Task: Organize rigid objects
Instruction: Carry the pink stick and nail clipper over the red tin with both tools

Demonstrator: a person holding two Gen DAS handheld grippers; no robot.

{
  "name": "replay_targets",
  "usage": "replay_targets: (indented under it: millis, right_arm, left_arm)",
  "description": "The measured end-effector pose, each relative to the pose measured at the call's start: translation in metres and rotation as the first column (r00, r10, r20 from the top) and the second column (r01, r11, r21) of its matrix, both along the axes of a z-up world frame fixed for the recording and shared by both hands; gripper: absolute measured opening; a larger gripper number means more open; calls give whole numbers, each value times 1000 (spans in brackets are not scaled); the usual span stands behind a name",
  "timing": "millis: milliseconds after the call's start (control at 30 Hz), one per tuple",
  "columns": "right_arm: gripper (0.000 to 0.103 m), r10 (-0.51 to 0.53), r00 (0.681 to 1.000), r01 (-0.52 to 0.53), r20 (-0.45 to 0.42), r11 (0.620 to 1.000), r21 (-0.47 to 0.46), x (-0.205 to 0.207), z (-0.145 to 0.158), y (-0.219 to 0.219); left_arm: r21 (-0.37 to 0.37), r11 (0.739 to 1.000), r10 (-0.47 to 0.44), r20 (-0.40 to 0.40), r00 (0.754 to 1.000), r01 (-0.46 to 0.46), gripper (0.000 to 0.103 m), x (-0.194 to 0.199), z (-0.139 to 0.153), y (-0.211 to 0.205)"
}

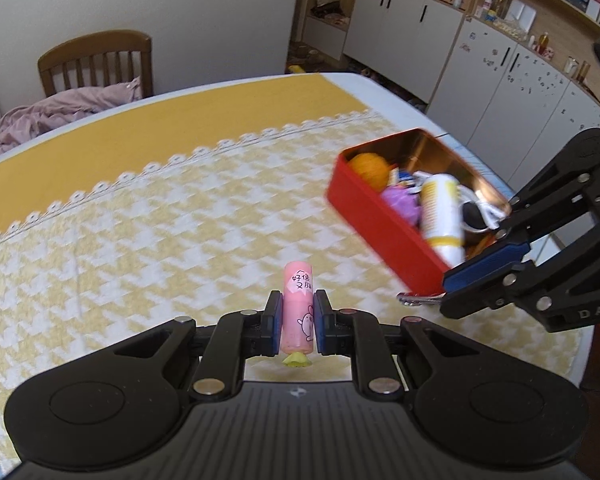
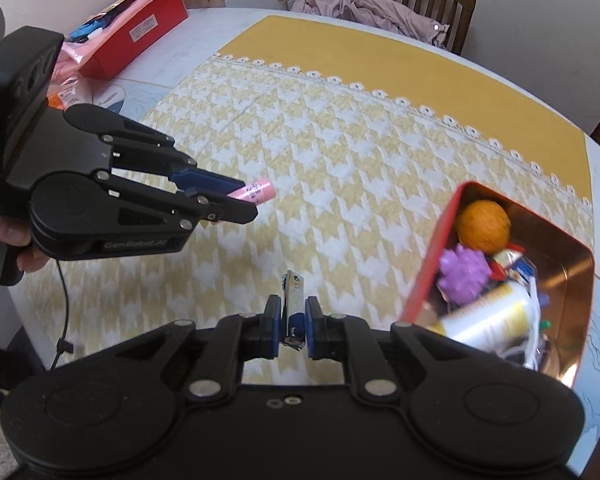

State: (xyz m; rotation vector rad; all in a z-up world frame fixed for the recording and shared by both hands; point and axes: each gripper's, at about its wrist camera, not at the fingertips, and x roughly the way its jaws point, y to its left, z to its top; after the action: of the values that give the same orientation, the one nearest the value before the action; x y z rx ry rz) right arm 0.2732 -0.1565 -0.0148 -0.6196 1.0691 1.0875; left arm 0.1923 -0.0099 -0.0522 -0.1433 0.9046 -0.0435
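My left gripper (image 1: 297, 322) is shut on a pink tube (image 1: 298, 312) with a cartoon label and a yellow-green end, held above the tablecloth; it also shows in the right wrist view (image 2: 256, 193). My right gripper (image 2: 293, 322) is shut on a metal nail clipper (image 2: 293, 300), whose tip shows in the left wrist view (image 1: 414, 299). A red tin box (image 1: 380, 220) with a copper inside holds an orange ball (image 2: 485, 222), a purple spiky ball (image 2: 464, 275), a white and yellow bottle (image 1: 442, 212) and small items. The right gripper is just left of the box (image 2: 428, 264).
A yellow and white houndstooth cloth (image 1: 160, 220) covers the table. A wooden chair (image 1: 96, 60) with a pink garment stands behind. A long red box (image 2: 140, 32) lies at the table's far left in the right wrist view. White cabinets (image 1: 480, 72) stand to the right.
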Motion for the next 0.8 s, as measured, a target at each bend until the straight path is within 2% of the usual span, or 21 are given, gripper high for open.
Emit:
replay_targets:
  millis: [467, 800]
  right_arm:
    - [11, 26, 999, -25, 21, 1000, -6, 49, 20, -57]
    - [11, 0, 1000, 1, 27, 1000, -15, 101, 11, -87]
  left_arm:
    - [0, 997, -82, 36, 996, 82, 15, 44, 26, -79]
    - [-2, 990, -143, 5, 990, 143, 15, 84, 24, -123]
